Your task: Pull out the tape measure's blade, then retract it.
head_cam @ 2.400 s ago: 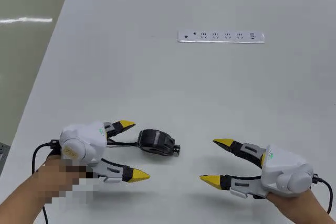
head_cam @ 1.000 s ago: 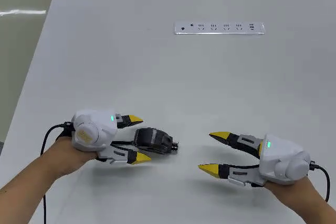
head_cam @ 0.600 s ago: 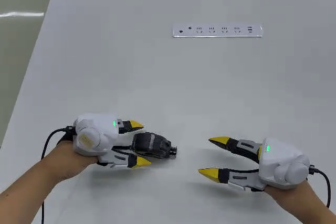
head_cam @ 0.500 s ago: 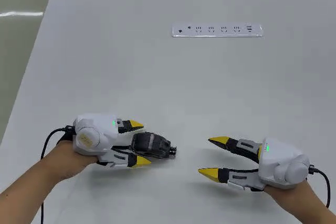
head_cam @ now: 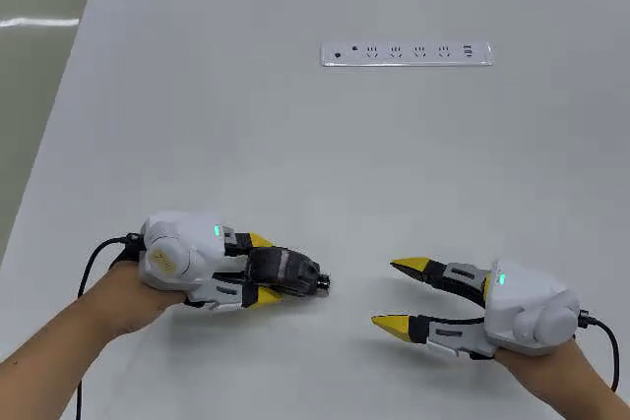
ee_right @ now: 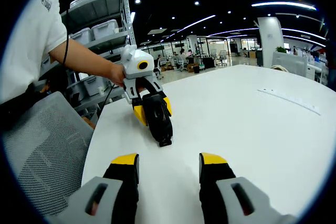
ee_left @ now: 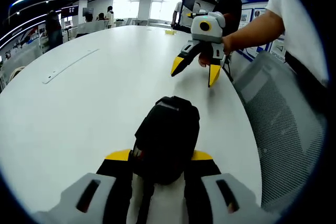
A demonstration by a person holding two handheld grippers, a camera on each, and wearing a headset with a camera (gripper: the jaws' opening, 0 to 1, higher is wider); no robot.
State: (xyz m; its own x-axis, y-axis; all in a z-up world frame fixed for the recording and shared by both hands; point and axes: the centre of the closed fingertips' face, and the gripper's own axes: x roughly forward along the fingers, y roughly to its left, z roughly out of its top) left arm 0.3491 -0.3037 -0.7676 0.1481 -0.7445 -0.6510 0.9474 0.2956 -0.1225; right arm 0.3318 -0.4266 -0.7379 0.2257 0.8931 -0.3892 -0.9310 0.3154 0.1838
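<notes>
- my right gripper (head_cam: 389, 293) is nearest me, low on the right of the head view, hovering just over the white surface (head_cam: 394, 174). its jaws stand wide apart, hold nothing, and touch nothing that i can make out.
- the risk here, as i judge it: those jaws are well apart from the blade hook (ee_right: 165, 142), which is small and sits low against the surface. if i come in too high or off line, i could close on air or nudge the case instead of catching the tip.
- a little further out, to the left, my left gripper (head_cam: 263, 268) is clamped on the black tape measure (ee_left: 167, 137), with a yellow tip pressed against each side of the case. the tape measure rests on the surface between the jaws, its hook end pointing toward the right gripper.
- my worry with that grip: the case is rounded and the tips bear on its rear part only, so a hard pull on the blade could twist it or drag it out of the jaws. i cannot tell how firm the squeeze is.
- on the return, letting the blade go all at once could make it snap back and jolt the case.
- farthest off, a white power strip (head_cam: 406, 53) lies across the surface, well apart from both grippers. i see no obstacle there.
</notes>
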